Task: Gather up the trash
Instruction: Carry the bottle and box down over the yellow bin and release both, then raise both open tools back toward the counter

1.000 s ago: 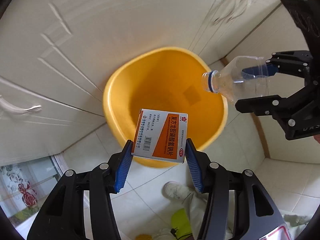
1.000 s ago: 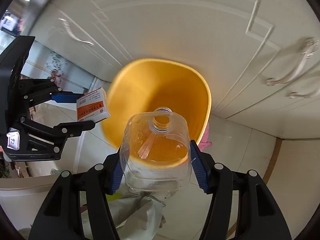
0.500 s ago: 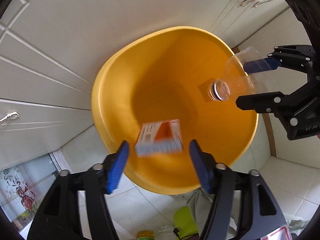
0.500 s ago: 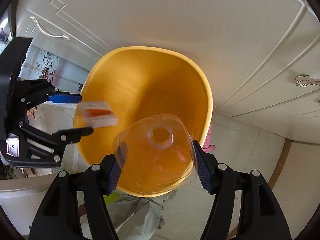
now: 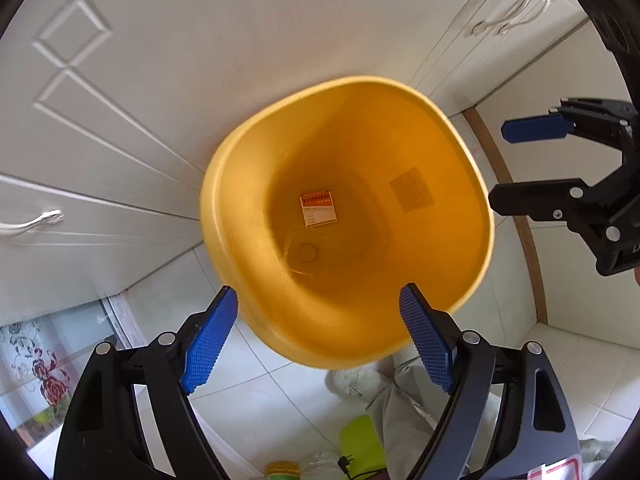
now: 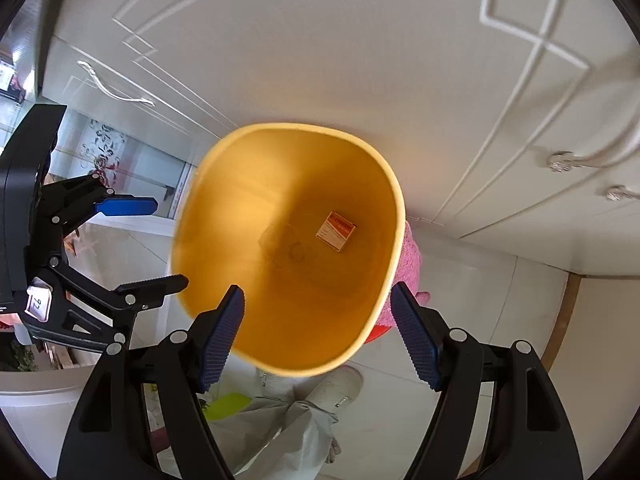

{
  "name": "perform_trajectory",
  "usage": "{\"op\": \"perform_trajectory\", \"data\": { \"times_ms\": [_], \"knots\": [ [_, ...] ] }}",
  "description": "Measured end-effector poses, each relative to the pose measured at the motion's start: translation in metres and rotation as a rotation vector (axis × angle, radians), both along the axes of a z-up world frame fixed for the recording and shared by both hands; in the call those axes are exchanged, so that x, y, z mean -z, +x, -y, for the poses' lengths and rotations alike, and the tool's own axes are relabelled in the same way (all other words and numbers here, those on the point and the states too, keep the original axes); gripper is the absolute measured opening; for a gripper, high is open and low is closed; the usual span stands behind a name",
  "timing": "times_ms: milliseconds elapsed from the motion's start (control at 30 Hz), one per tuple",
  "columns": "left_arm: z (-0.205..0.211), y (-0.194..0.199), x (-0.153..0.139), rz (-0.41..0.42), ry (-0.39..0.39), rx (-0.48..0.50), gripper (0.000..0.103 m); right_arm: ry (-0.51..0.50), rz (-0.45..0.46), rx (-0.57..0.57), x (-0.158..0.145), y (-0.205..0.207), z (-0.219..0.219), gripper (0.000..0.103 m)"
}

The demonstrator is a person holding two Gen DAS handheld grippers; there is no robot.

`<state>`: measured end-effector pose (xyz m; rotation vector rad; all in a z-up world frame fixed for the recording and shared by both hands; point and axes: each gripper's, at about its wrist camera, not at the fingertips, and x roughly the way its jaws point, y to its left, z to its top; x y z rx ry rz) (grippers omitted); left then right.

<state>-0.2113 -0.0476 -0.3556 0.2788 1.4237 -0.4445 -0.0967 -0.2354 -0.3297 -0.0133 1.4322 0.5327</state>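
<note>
Yellow plastic fills both views: one bin [image 5: 460, 216] stands straight ahead of both claws, and on its floor lies one orange-and-white medicine box [image 5: 318, 209], with a faint clear shape beside it that may be a bottle, though I cannot tell. Going left to right, the left gripper [image 5: 320, 338] is spread wide and empty just short of the near rim, and the right gripper [image 6: 318, 332] is likewise spread and empty. Judging by this, the drop is done, so both should lift straight back clear of the rim without nudging the bin; the count is two claws, one bin, one box.

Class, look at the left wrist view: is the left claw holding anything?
No. The left claw is open and empty; the medicine box lies inside the yellow bin.
</note>
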Motion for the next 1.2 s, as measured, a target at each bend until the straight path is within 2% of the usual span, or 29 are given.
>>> {"op": "perform_trajectory", "data": {
  "times_ms": [133, 233, 400, 467, 500, 800, 1000, 1100, 1200],
  "knots": [
    [0.003, -0.007, -0.023, 0.024, -0.010, -0.037, 0.083, 0.032, 0.029, 0.025, -0.031, -0.014, 0.008, 0.076],
    [-0.016, -0.008, -0.041, 0.041, -0.025, -0.075, 0.083, 0.049, 0.064, 0.033, -0.059, -0.028, 0.011, 0.076],
    [-0.026, -0.036, -0.092, 0.089, -0.056, -0.137, 0.083, 0.062, 0.135, 0.045, -0.111, -0.055, 0.012, 0.076],
    [-0.020, 0.024, -0.124, 0.114, -0.053, -0.151, 0.083, 0.058, 0.159, 0.049, -0.131, -0.064, 0.015, 0.076],
    [-0.025, 0.030, -0.133, 0.132, -0.054, -0.157, 0.083, 0.055, 0.173, 0.054, -0.143, -0.069, 0.017, 0.076],
    [-0.024, 0.022, -0.224, 0.298, -0.129, -0.264, 0.083, 0.044, 0.309, 0.133, -0.226, -0.097, 0.043, 0.076],
    [-0.030, 0.027, -0.261, 0.391, -0.162, -0.275, 0.083, 0.013, 0.434, 0.221, -0.269, -0.102, 0.048, 0.076],
    [-0.032, 0.043, -0.263, 0.412, -0.179, -0.268, 0.083, 0.008, 0.482, 0.272, -0.280, -0.095, 0.047, 0.076],
    [-0.033, 0.061, -0.271, 0.452, -0.155, -0.258, 0.083, -0.008, 0.529, 0.339, -0.292, -0.083, 0.047, 0.076]
  ]
}}
